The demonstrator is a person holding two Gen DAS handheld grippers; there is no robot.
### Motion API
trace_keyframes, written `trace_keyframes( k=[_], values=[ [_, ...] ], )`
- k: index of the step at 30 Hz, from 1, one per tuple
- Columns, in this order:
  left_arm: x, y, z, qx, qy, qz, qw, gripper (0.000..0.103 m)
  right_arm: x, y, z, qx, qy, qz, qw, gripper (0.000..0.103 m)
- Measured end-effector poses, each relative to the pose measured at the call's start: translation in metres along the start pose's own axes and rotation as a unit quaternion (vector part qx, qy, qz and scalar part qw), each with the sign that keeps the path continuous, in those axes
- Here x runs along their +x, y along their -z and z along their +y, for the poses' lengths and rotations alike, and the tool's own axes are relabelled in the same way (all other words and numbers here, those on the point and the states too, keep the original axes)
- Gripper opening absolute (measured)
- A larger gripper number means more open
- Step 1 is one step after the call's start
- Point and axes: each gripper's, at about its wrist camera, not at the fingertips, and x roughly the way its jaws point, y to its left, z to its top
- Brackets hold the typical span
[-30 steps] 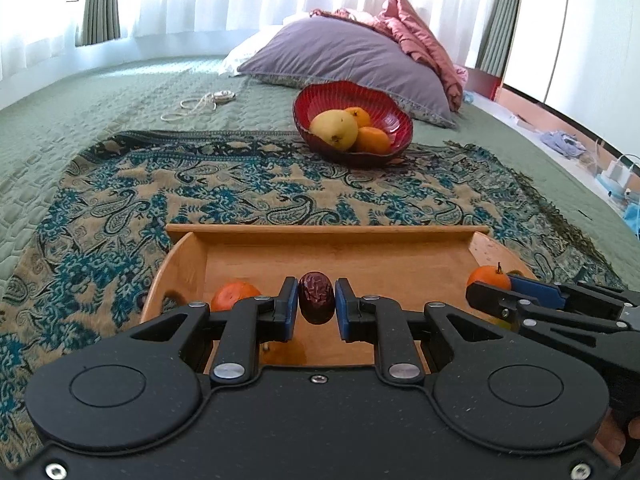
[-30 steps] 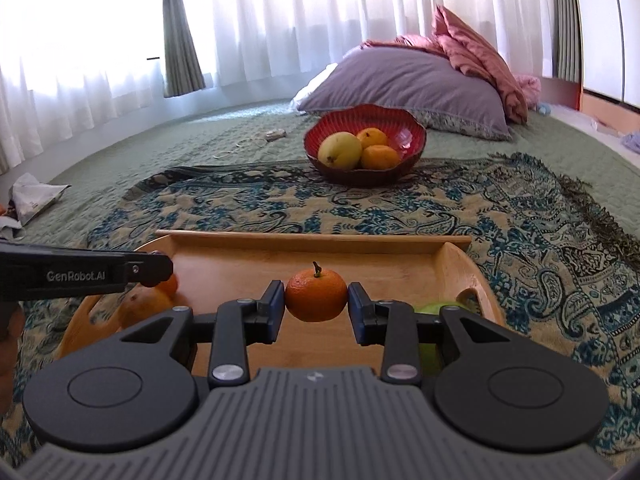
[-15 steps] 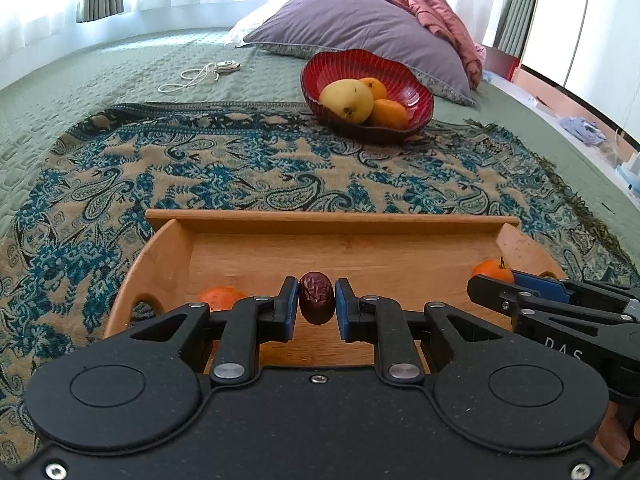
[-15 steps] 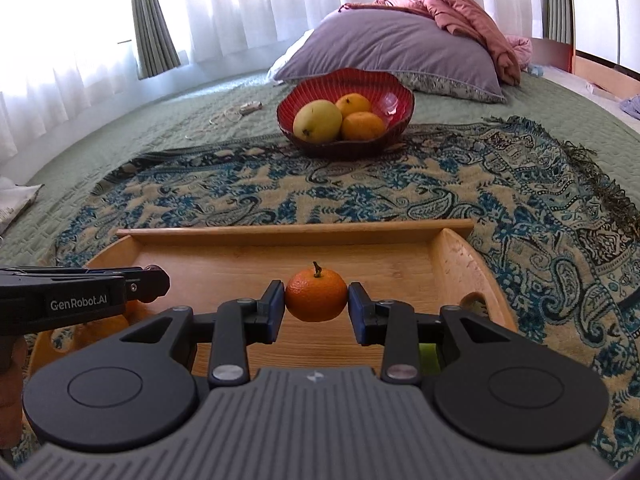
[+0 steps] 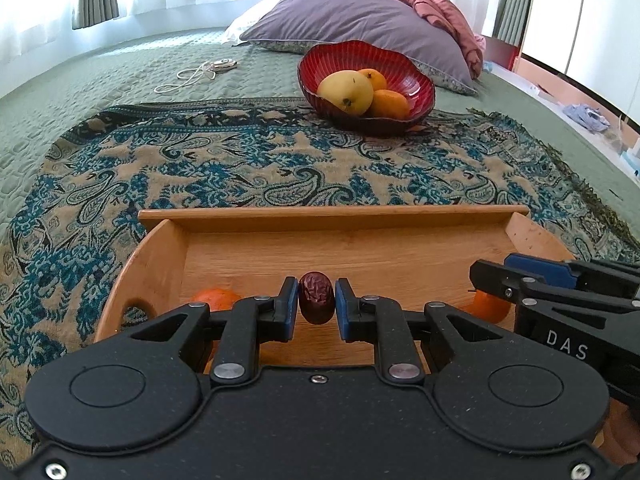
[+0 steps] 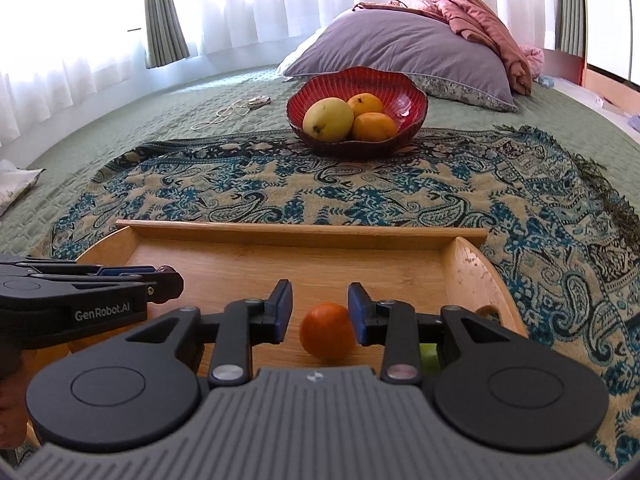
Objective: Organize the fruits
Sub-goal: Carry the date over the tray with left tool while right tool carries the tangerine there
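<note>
Bed-top wooden tray (image 6: 300, 236) holds a tangerine (image 6: 327, 330) between spread right tongs (image 6: 320, 312); red bowl (image 6: 412, 98) holds a mango (image 6: 328, 119) and two oranges (image 6: 374, 126). Left tongs (image 5: 317, 306), marked "GenRobot.AI", pinch a date (image 5: 316, 297).

Right gripper (image 6: 319, 308) over rectangular wooden tray (image 6: 300, 234), blue-padded jaws apart, small round orange tangerine (image 6: 327, 331) lying on tray floor between them, nearer the right pad, contact unclear. Left gripper (image 6: 162, 282) enters from left edge, a dark tip at its end. Red ribbed bowl (image 6: 400, 92) beyond on blue paisley cloth (image 6: 360, 188) holds yellow mango (image 6: 328, 119) and two oranges (image 6: 374, 126).
</note>
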Motion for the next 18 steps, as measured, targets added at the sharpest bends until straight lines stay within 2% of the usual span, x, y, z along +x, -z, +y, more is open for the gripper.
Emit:
trace_keyframes(
  k=[14, 17, 18],
  values=[
    [-0.001, 0.002, -0.005, 0.009, -0.007, 0.0, 0.9999, 0.02, -0.012, -0.001, -0.003, 0.005, -0.004, -0.012, 1.0, 0.041],
    [-0.003, 0.003, -0.005, 0.005, -0.007, 0.001, 1.0, 0.026, -0.018, -0.001, -0.004, 0.004, -0.003, -0.016, 1.0, 0.041],
    [-0.006, 0.003, -0.005, 0.004, -0.008, 0.0, 1.0, 0.03, -0.02, -0.001, -0.004, 0.003, -0.002, -0.017, 1.0, 0.041]
  ],
)
